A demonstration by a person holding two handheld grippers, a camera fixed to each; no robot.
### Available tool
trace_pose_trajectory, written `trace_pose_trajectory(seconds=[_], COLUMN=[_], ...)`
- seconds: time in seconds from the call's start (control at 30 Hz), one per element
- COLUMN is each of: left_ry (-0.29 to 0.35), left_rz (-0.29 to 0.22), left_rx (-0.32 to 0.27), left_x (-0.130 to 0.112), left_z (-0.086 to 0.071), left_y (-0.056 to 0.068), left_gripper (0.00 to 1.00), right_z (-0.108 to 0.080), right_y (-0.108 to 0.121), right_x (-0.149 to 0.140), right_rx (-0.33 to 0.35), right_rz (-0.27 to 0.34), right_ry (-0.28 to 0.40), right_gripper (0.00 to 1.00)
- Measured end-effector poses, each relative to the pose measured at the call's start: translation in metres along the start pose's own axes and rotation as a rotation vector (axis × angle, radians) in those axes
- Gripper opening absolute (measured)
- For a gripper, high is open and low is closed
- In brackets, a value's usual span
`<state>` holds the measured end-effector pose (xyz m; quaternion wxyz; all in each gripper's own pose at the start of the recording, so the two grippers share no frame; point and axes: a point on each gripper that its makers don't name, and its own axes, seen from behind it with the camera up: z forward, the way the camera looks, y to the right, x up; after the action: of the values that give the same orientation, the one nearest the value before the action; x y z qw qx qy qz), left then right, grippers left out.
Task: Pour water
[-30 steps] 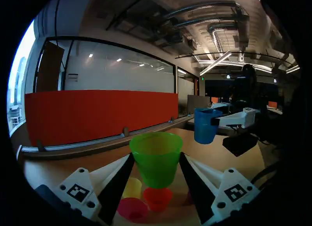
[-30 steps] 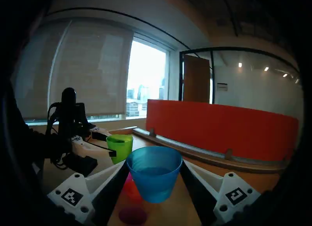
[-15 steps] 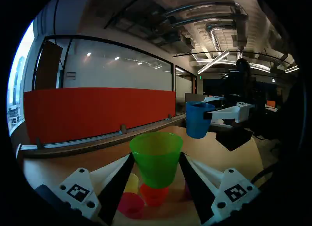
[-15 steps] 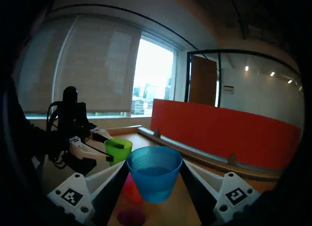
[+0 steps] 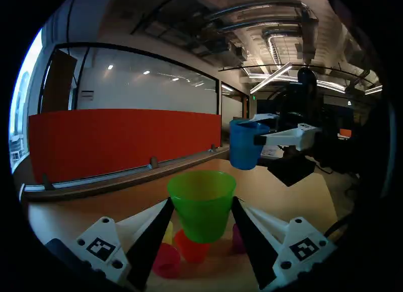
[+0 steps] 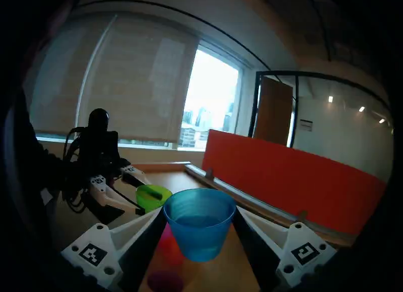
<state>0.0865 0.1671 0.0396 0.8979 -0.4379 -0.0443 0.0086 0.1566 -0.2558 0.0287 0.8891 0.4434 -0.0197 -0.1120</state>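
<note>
Left gripper [image 5: 201,201] clamped an upright green cup [image 5: 201,214] between its 2 fingers in the left gripper view; its contents could not be made out. Below, on the wooden table [image 5: 287,191], stood a red cup [image 5: 190,246], a pink cup [image 5: 166,262] and 2 more, mostly hidden. Farther off, up and right of the green rim and apart from it, the right gripper [image 5: 249,139] gripped a blue cup [image 5: 242,153].

In the right gripper view, water showed inside that clenched blue cup. Blurred cups lay beneath. The green cup hung behind, to its left.

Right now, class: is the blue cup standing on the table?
No, the blue cup hangs above the table, gripped by the right gripper.
</note>
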Motion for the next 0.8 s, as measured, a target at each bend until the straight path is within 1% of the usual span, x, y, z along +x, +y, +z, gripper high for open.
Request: trace_pose_trajectory(seconds=[0.4, 0.8], left_ry=[0.024, 0.019], left_rz=[0.02, 0.033], left_rx=[-0.01, -0.028], left_x=[-0.002, -0.004], left_z=[-0.004, -0.007], left_y=[0.006, 0.012], left_gripper=[0.83, 0.83], right_z=[0.008, 0.013], right_y=[-0.002, -0.002], right_x=[0.007, 0.011], right_rx=[0.029, 0.05], right_rz=[-0.046, -0.094], right_ry=[0.009, 0.009], right_gripper=[0.91, 0.91])
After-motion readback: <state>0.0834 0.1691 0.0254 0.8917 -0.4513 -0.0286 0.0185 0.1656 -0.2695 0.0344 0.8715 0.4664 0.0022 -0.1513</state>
